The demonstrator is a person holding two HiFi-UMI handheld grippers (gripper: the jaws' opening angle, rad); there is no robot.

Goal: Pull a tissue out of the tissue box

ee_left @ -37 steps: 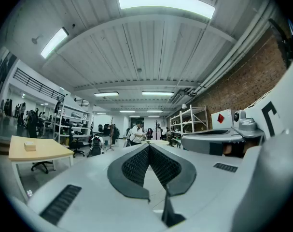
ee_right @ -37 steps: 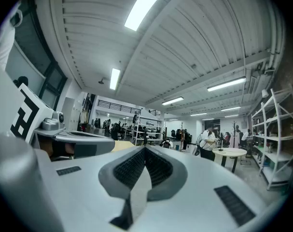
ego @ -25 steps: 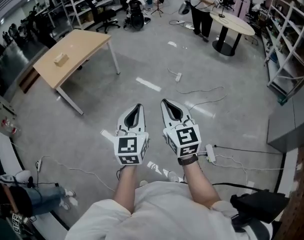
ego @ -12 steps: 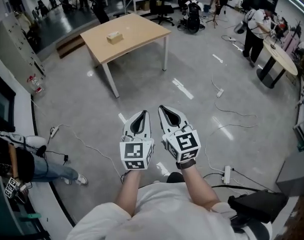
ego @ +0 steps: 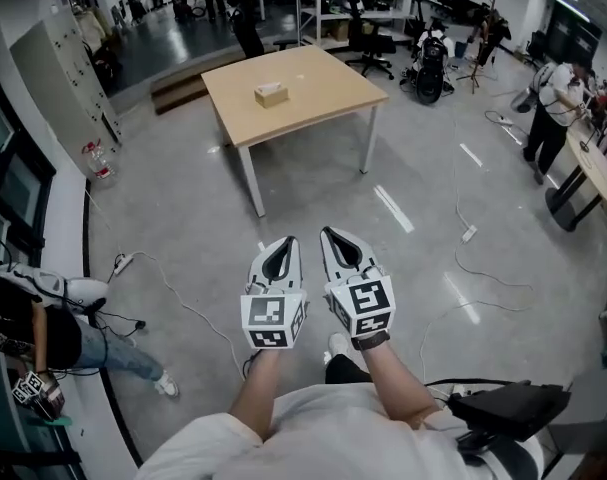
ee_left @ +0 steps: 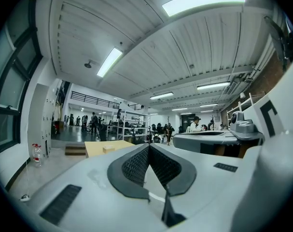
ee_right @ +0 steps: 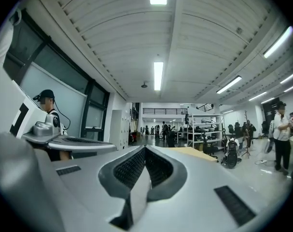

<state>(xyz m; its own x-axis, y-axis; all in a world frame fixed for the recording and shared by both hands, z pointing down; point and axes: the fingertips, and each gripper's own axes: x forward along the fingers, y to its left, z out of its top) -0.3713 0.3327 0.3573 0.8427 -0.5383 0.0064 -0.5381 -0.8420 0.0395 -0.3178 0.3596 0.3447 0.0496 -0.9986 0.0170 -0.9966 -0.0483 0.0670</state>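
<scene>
The tissue box point(ego: 271, 93) on the far table point(ego: 323, 83) looks so small, I can't see any tissue.

The table point(ego: 313, 78) has a pale wood top on white legs, and the tissue box point(ego: 271, 93) on it is a light tan, close to the top's own shade. The left gripper point(ego: 286, 241) and right gripper point(ego: 329, 232) are white shells lined in dark grey, and their pads point(ee_left: 134, 164) show a fine criss-cross grid. Each of the 2 bears a cube point(ego: 271, 320) of black-and-white square markers. The floor point(ego: 163, 198) is glossy grey. The person's shirt point(ego: 323, 423) is white, the bag point(ego: 508, 408) black
</scene>
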